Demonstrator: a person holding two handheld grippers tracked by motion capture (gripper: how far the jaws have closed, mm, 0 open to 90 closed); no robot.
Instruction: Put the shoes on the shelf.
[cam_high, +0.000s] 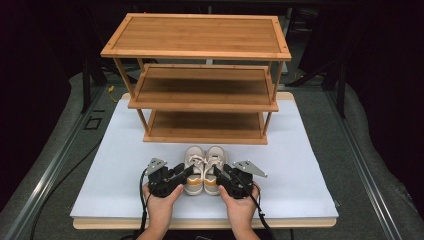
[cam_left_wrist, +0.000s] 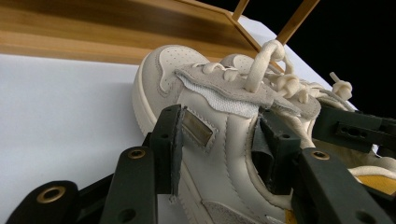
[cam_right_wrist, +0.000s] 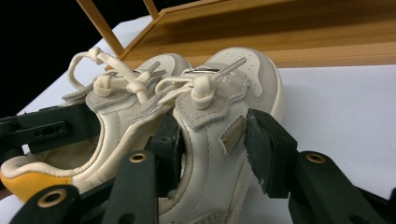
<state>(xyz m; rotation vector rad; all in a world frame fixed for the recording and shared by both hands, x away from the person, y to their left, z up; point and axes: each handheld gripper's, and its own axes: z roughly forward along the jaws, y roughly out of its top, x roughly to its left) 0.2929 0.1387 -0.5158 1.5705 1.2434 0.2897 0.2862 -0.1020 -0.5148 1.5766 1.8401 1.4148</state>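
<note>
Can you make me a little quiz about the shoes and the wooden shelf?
1. True or false: the pair of small cream lace-up shoes with yellow heels already sits on the three-tier bamboo shoe rack.
2. Which shoe does the left tool clamp? A) the one on the person's left B) the one on the person's right C) neither
3. Fill in: the shoes stand on the ____ board in front of the rack.

Key:
1. False; they stand on the board, toes toward the rack.
2. A; the right tool clamps the other shoe.
3. White.
</note>
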